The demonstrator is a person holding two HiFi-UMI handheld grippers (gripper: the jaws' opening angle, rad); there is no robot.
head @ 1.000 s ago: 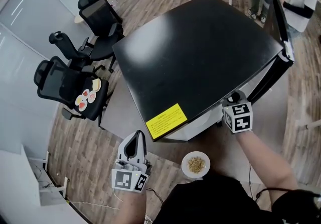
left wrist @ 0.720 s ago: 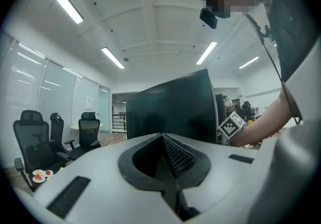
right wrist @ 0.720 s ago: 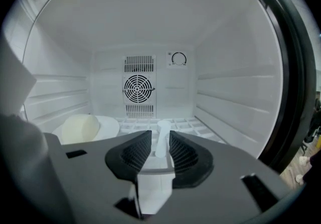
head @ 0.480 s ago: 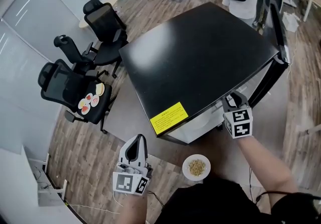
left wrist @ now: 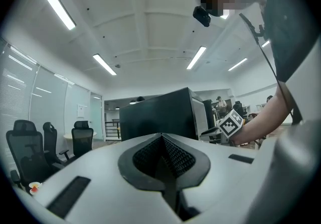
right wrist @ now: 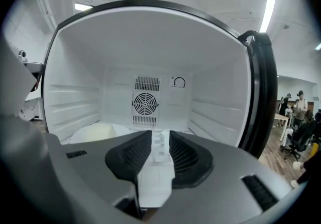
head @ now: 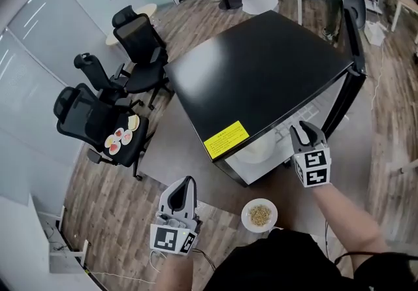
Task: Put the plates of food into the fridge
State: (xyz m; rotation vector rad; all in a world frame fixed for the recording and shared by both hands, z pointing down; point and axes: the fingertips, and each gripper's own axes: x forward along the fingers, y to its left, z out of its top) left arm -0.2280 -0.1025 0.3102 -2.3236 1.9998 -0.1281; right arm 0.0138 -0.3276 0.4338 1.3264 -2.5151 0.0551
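Jaws just parting, empty, right gripper [right wrist: 158, 140]; one plate [right wrist: 95, 131] in fridge [right wrist: 150, 42].

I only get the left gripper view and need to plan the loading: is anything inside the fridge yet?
Observer: Yes, a white plate of pale food lies on the fridge bottom, at left.
Operator: What's still outside?
Observer: A plate of grains on the floor before the fridge.
Operator: Is the right gripper free?
Observer: Yes: the right gripper has jaws that just opened and stand apart with nothing between them.
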